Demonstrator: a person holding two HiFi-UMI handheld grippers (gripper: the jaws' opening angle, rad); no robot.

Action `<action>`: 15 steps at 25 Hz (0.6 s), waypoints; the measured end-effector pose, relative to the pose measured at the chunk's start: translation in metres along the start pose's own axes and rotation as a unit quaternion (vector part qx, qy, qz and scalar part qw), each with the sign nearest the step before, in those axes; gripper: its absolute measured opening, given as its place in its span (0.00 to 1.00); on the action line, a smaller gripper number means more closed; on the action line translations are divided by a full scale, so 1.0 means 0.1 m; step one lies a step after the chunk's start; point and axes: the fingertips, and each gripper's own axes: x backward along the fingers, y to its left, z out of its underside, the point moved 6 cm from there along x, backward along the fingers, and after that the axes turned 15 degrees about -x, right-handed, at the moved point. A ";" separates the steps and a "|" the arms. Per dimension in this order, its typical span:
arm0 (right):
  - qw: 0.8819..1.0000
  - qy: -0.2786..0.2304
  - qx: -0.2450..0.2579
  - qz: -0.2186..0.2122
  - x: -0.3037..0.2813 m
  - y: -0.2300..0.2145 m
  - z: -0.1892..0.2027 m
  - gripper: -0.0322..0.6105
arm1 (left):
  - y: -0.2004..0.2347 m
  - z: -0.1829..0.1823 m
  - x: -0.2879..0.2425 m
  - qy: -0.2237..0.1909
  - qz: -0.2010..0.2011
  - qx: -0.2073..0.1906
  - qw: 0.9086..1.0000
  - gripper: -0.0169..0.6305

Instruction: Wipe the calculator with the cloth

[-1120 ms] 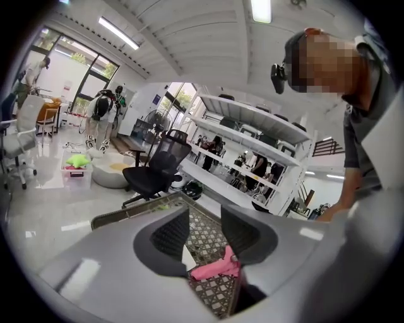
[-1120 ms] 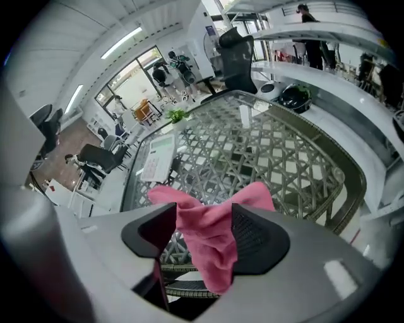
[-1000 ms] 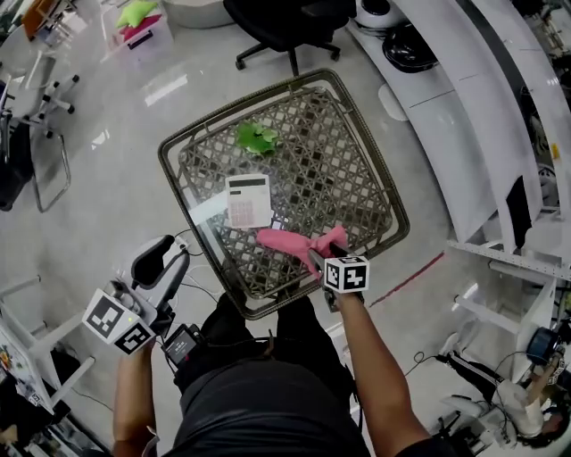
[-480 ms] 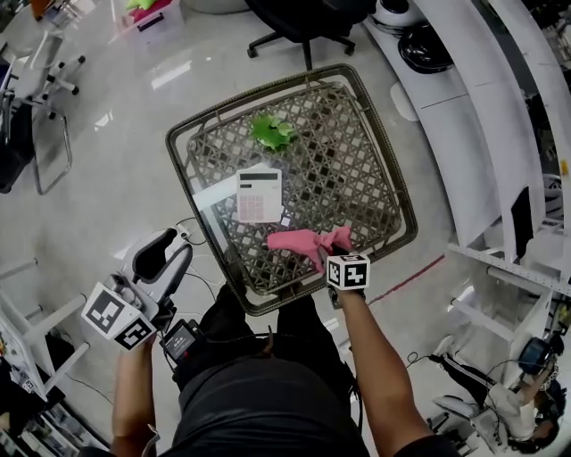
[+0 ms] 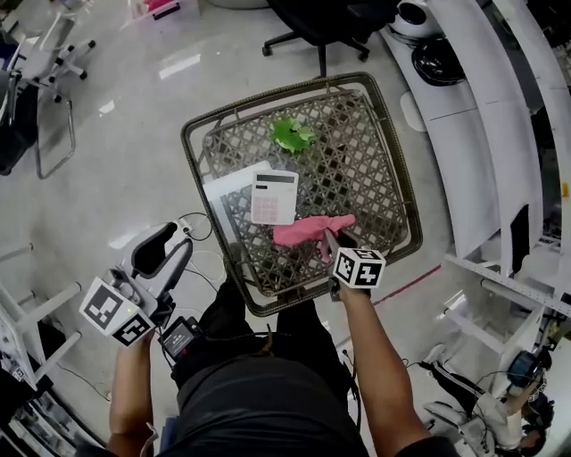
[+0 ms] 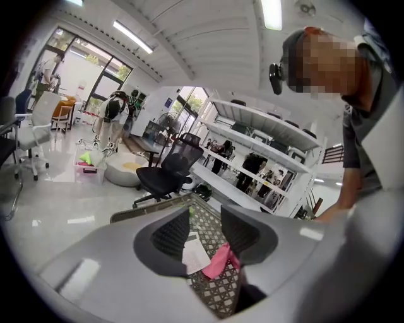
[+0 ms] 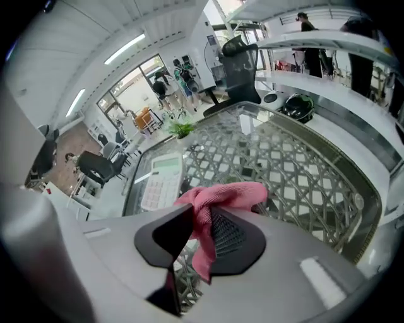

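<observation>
In the head view, you are holding the right gripper (image 5: 328,239) over the near side of the woven table (image 5: 406,210). Its jaws have just been closing on the pink cloth (image 5: 308,230). The calculator (image 5: 274,196) is lying flat on the table, just beside the cloth. You are holding the left gripper (image 5: 162,257) off the table's near left corner.

In the left gripper view, its jaws are standing apart with nothing between them.

In the right gripper view, the jaws are pinching the cloth, and one end is hanging down.

Glossy pale floor (image 5: 116,152), black office chair (image 5: 314,12) beyond.
</observation>
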 end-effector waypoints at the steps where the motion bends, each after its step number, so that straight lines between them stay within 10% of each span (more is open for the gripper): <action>1: 1.000 -0.008 0.003 -0.008 -0.02 0.08 -0.10 0.17 | 0.02 0.00 0.01 -0.001 -0.002 0.002 1.000 0.33; 15: 0.998 -0.019 0.043 -0.042 -1.03 1.09 -0.68 0.17 | 0.51 0.21 0.45 -0.004 -0.051 0.033 0.998 0.33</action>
